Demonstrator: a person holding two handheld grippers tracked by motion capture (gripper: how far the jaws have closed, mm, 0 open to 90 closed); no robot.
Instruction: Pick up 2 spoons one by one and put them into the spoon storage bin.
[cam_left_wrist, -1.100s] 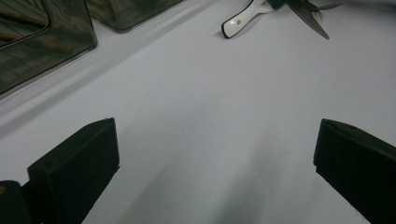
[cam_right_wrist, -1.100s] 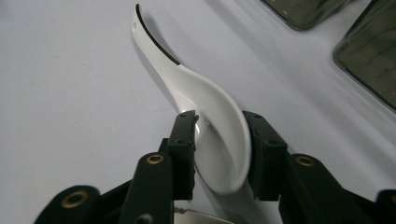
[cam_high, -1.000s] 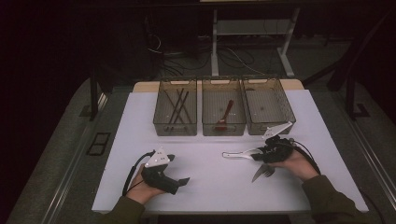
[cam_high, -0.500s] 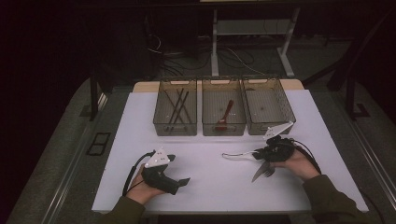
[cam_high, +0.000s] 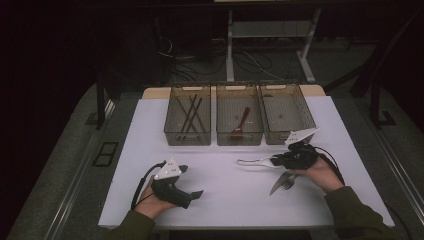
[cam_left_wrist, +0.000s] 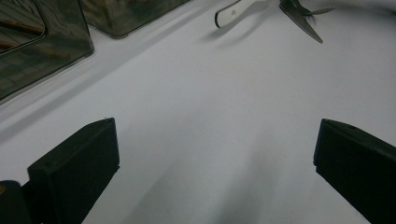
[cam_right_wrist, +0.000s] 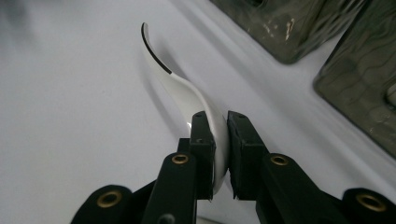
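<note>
White spoon (cam_right_wrist: 187, 88) w/ black edge, black tongs (cam_right_wrist: 219, 154), smoky grey bins (cam_high: 238, 120), red spoon (cam_high: 241, 122), white table (cam_high: 220, 200)

High cam overhead, facing fwd/down; gripper cams close, share table (cam_high: 225, 200)

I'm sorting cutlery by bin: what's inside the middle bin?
The middle bin holds one reddish-brown spoon, lying lengthwise. Its mesh front wall dims the near floor, so anything small there can't be made out.

Right gripper (cam_right_wrist: 219, 154) jaws newly closed on white spoon (cam_right_wrist: 187, 88).
</note>
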